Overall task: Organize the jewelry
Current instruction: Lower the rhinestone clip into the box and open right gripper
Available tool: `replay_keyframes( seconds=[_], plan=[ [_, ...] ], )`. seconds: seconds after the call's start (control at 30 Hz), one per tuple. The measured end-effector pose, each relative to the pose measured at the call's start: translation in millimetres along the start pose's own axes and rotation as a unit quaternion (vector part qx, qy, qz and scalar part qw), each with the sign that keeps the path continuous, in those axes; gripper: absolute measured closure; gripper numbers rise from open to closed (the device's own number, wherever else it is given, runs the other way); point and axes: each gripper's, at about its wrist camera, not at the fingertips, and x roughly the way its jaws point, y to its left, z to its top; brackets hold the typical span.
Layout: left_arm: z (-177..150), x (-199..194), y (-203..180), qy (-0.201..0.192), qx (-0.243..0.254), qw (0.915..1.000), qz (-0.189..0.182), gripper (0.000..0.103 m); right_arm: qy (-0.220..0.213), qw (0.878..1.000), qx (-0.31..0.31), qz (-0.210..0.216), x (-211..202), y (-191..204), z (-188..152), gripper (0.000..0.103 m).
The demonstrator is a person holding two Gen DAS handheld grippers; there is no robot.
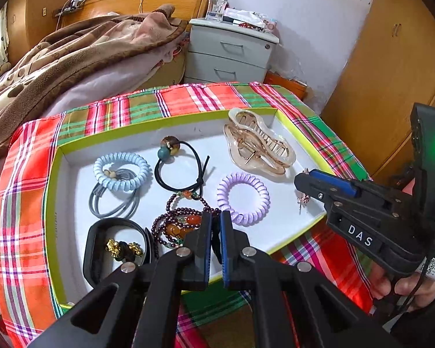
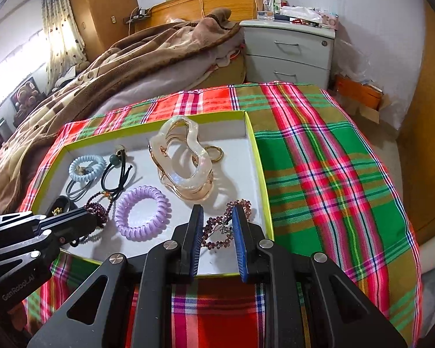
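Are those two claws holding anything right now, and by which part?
Left gripper is shut at the near edge of the bead bracelet; a real hold cannot be told. Right gripper holds nothing, open above a beaded clip.

Quick count in the box [image 1: 52,174]: two coil hair ties, blue [image 1: 121,171] and purple [image 1: 243,198], one black elastic [image 1: 178,174], one clear claw clip [image 1: 258,142], one gold ring [image 2: 214,153], maybe two beaded bracelets [image 1: 179,226], hard to separate.
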Motion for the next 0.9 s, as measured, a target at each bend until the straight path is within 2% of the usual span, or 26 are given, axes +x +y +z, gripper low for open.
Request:
replay_keyframes(
  seconds=[0.13,0.23,0.4,0.5,0.63,0.8,0.9],
  plan=[
    [-0.9,2.2,-1.1,0.004,-0.001,1.0000,0.002,0.095,-0.003,1.000,0.001,-0.001,-1.2,-0.9,-0.2,0.079],
    [-1.3,1.7,-2.5,0.006,-0.001,1.0000,0.003,0.090,-0.005,1.000,0.002,-0.002,-3.3,-0.8,-2.0,0.078],
    [-2.9,-2.0,-4.3,0.005,-0.002,1.0000,0.006,0.083,-0.009,1.000,0.001,0.006,-7.9,-0.3,-3.7,0.067],
    [-4.4,-7.4,-6.3,0.002,-0.003,1.0000,0.008,0.081,-0.017,1.000,-0.002,0.002,-13.3,2.3,-4.1,0.065],
    [-6.8,-17.6,-8.9,-0.007,-0.007,0.9998,0.015,0.072,-0.027,1.000,0.000,0.006,-23.9,4.2,-6.5,0.065],
    [-13.4,-34.5,-12.5,-0.022,-0.011,0.9991,0.036,0.069,-0.044,0.999,-0.003,0.010,-42.1,10.8,-12.3,0.065],
    [-19.0,-45.4,-13.7,-0.036,-0.017,0.9966,0.072,0.066,-0.059,0.998,-0.012,0.009,-56.6,19.2,-19.1,0.064]
  ],
)
